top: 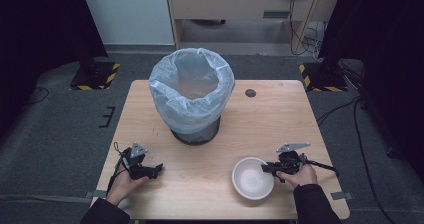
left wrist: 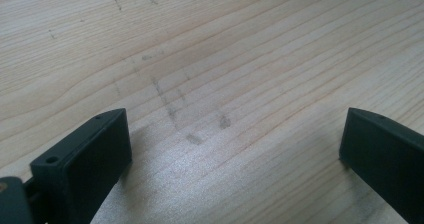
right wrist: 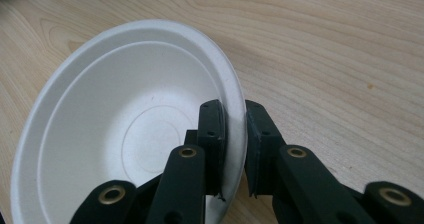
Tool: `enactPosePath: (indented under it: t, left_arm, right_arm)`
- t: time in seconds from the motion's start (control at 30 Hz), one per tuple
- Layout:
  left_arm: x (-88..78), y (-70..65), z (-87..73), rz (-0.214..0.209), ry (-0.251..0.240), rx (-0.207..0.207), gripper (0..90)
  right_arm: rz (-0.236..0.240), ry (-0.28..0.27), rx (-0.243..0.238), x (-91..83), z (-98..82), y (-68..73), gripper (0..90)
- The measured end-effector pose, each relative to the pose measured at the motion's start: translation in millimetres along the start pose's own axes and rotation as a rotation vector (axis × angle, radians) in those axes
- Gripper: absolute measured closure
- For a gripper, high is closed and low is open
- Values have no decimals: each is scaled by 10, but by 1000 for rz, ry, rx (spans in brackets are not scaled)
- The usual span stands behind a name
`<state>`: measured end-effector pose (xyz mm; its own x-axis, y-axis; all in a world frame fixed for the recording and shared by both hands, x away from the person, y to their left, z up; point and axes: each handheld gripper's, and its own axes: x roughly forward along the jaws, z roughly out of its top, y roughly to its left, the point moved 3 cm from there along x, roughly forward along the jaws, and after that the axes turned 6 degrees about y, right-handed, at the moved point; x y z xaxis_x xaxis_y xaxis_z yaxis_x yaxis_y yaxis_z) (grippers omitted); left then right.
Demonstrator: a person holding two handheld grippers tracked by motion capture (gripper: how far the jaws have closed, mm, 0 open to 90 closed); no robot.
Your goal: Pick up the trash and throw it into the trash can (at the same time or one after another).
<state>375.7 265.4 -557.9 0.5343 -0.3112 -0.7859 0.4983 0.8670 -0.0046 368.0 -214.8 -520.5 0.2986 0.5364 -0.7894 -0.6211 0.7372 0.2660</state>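
Observation:
A white paper bowl (top: pixel 252 177) rests on the wooden table (top: pixel 280 119) near its front right. My right gripper (top: pixel 266 168) is shut on the bowl's right rim; in the right gripper view the rim of the bowl (right wrist: pixel 125 129) is pinched between the two black jaws of that gripper (right wrist: pixel 235 134), one inside the bowl and one outside. My left gripper (top: pixel 156 169) lies low at the front left, held by a hand. In the left gripper view the left gripper (left wrist: pixel 235 144) stands open over bare wood with nothing between the jaws.
A bin lined with a pale blue bag (top: pixel 192 91) stands at the table's middle back. A small dark disc (top: pixel 250 93) sits in the tabletop to the bin's right. Grey floor surrounds the table.

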Motion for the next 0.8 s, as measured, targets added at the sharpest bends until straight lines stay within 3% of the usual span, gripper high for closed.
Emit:
enactPosePath:
  t: [0.2, 0.57, 0.8]
  left_arm:
    - [0, 0, 0, 0, 0, 0, 0]
    - [0, 0, 0, 0, 0, 0, 0]
    - [0, 1, 1, -1, 0, 1, 0]
  right_arm:
    - [3, -100, 31, -132, 86, -25, 831]
    - [-56, -264, 78, -387, 184, -87, 839]
    - [-83, -320, 94, -494, 219, -107, 838]
